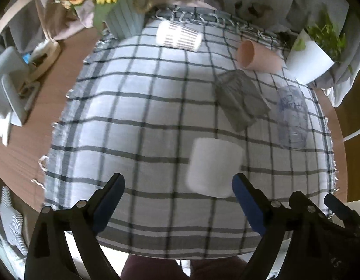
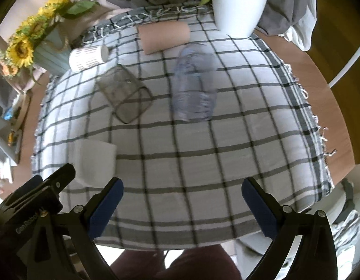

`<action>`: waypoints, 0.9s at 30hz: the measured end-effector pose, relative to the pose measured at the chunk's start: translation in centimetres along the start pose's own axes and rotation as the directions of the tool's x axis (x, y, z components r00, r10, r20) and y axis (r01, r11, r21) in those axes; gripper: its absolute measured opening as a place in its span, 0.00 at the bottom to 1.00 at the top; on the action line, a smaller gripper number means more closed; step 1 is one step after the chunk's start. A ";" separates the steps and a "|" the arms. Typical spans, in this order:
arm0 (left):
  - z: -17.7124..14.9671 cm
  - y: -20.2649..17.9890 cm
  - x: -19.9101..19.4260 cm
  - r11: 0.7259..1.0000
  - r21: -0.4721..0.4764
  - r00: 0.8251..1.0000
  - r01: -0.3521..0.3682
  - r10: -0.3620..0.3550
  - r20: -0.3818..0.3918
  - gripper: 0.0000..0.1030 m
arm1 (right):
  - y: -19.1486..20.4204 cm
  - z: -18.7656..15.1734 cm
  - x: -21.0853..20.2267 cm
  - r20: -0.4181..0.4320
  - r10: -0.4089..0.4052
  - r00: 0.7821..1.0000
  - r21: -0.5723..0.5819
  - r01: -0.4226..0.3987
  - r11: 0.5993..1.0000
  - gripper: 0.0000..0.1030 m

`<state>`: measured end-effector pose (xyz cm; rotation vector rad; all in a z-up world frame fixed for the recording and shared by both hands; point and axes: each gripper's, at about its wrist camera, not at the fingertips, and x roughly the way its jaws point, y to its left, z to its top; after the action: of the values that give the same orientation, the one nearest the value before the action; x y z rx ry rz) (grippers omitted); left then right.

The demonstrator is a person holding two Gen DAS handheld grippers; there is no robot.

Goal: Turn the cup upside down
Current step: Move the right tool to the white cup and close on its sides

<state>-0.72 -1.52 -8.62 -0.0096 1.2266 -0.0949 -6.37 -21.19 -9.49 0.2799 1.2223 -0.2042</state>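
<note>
Several cups lie on their sides on a checked cloth (image 1: 133,107). A plain white cup (image 1: 213,166) lies nearest, just ahead of my left gripper (image 1: 178,184), which is open and empty. The white cup also shows in the right wrist view (image 2: 93,161), left of my open, empty right gripper (image 2: 182,186). A grey glass (image 1: 240,100) (image 2: 124,93), a clear bluish cup (image 1: 292,119) (image 2: 195,84), a pink cup (image 1: 257,57) (image 2: 164,36) and a white patterned cup (image 1: 178,36) (image 2: 88,58) lie farther back.
A sunflower vase (image 1: 124,21) (image 2: 49,56) stands at the back left, a white plant pot (image 1: 310,56) (image 2: 238,7) at the back right. Bare wooden table (image 1: 21,154) (image 2: 324,70) rims the cloth. Grey fabric is heaped behind. The other gripper (image 1: 338,207) (image 2: 51,182) shows in each view.
</note>
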 end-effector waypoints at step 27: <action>2.1 9.7 6.0 0.994 0.089 0.996 -0.067 0.072 -0.058 0.93 | 11.4 -1.7 5.5 -0.023 0.055 0.998 0.032 -0.054 0.998 0.89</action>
<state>3.95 7.55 -14.15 0.1125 1.2814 -0.0886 -2.63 -9.83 -14.09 0.3431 1.2339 -0.1733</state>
